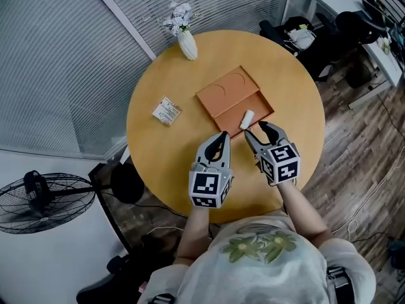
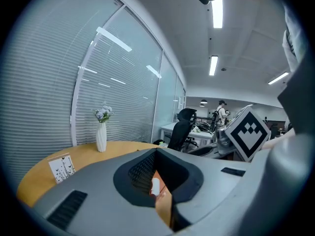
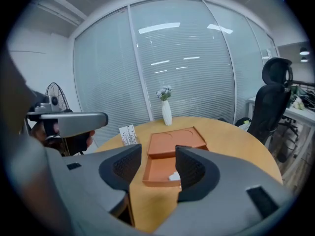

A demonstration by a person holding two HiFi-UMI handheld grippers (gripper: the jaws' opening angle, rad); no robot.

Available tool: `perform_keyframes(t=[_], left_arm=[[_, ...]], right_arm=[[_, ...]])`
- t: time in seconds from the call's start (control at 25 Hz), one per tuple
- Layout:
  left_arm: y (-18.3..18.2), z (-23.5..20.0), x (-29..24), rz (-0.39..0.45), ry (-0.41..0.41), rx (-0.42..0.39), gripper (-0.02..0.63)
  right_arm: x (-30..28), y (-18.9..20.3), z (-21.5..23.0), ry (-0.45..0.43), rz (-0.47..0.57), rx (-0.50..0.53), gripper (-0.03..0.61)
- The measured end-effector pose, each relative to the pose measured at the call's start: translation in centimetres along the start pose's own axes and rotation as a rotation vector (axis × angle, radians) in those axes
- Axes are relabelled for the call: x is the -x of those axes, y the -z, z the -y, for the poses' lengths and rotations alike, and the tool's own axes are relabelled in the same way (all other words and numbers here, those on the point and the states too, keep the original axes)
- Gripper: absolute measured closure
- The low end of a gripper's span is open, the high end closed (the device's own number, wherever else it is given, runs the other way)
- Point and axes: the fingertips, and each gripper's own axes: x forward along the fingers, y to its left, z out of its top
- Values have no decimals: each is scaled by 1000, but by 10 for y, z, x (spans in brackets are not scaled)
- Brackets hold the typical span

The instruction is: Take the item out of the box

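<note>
An orange box (image 1: 258, 106) lies open on the round wooden table (image 1: 158, 151), its lid (image 1: 223, 92) flipped back beside it. A small white item (image 1: 247, 119) rests in the near corner of the box tray. My right gripper (image 1: 256, 129) hovers just in front of that corner, jaws wide open and empty. In the right gripper view the item (image 3: 173, 176) lies in the box (image 3: 156, 170), just past my right gripper (image 3: 158, 162). My left gripper (image 1: 221, 135) hangs over the table left of the box, jaws together, holding nothing. The left gripper view shows the item (image 2: 155, 186) through the narrow slit.
A white vase with flowers (image 1: 186, 43) stands at the table's far edge. A small printed card (image 1: 167, 111) lies left of the box. A floor fan (image 1: 38, 198) stands at the left, and office chairs and bags (image 1: 297, 33) beyond the table at the right.
</note>
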Motion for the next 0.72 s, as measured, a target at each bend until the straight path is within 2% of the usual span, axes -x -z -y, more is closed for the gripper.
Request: perform_keyframes(t=[0.72], left_arm=[[29, -25, -48, -69, 16, 33, 613]], right_arm=[[-85, 54, 48, 18, -266, -43, 354]])
